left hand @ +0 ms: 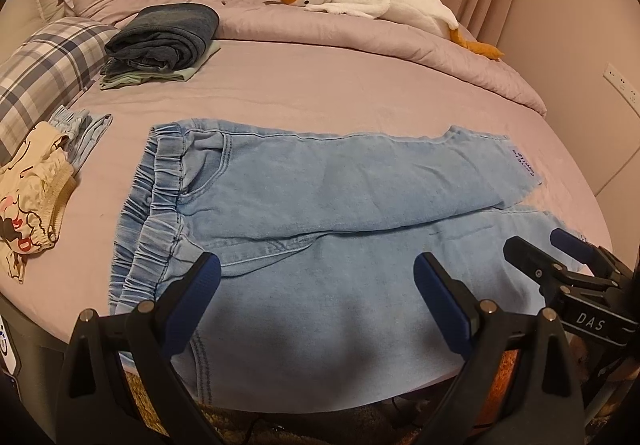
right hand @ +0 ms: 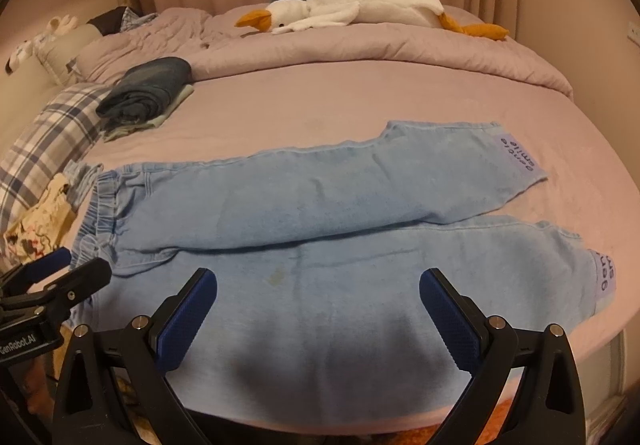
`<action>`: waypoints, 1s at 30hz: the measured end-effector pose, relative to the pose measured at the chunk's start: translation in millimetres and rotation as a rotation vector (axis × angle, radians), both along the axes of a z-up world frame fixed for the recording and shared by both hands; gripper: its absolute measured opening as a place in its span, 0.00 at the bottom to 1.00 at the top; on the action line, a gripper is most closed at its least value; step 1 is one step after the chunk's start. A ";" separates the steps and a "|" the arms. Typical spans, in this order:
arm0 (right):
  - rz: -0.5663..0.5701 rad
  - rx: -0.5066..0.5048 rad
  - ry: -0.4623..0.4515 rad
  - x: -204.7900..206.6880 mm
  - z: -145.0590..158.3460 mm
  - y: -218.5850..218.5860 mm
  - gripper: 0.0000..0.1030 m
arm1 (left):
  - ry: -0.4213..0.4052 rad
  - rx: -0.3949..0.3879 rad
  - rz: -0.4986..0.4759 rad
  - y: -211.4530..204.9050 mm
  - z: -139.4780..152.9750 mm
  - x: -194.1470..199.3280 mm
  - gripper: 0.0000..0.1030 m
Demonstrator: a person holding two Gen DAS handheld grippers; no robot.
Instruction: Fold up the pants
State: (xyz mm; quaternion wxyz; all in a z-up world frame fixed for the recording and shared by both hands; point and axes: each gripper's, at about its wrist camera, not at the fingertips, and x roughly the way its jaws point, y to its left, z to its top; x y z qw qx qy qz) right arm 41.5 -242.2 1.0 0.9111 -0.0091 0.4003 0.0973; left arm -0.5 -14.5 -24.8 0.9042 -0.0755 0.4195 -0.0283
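1. Light-blue denim pants [left hand: 320,205] lie flat across the mauve bed [left hand: 320,93], waistband at nine o'clock.
2. My left claw [left hand: 316,285] and right claw [right hand: 318,299] hover agape, empty.
3. I'd grip near-leg edges evenly.

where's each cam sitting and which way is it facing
Left wrist: on the left hand-held gripper at the bed's near edge, over the waistband end of the jeans; the open right hand-held gripper shows at its right.
Right wrist: on the right hand-held gripper, over the leg end; the left one shows at its left edge.
Shared: jeans, folded clothes, plush goose, curtains.
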 end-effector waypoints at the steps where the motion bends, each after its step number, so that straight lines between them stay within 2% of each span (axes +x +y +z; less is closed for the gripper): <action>1: 0.001 0.002 0.001 0.2 0.0 -0.8 0.98 | 0.002 0.002 0.000 -0.8 -0.1 0.3 0.94; 17: -0.014 0.044 0.007 -0.5 -4.3 -20.5 0.98 | 0.009 0.015 -0.035 -18.3 1.6 7.0 0.94; 30: -0.070 0.068 0.006 -1.0 -2.0 -38.1 0.98 | 0.024 0.023 -0.075 -30.6 0.3 16.5 0.94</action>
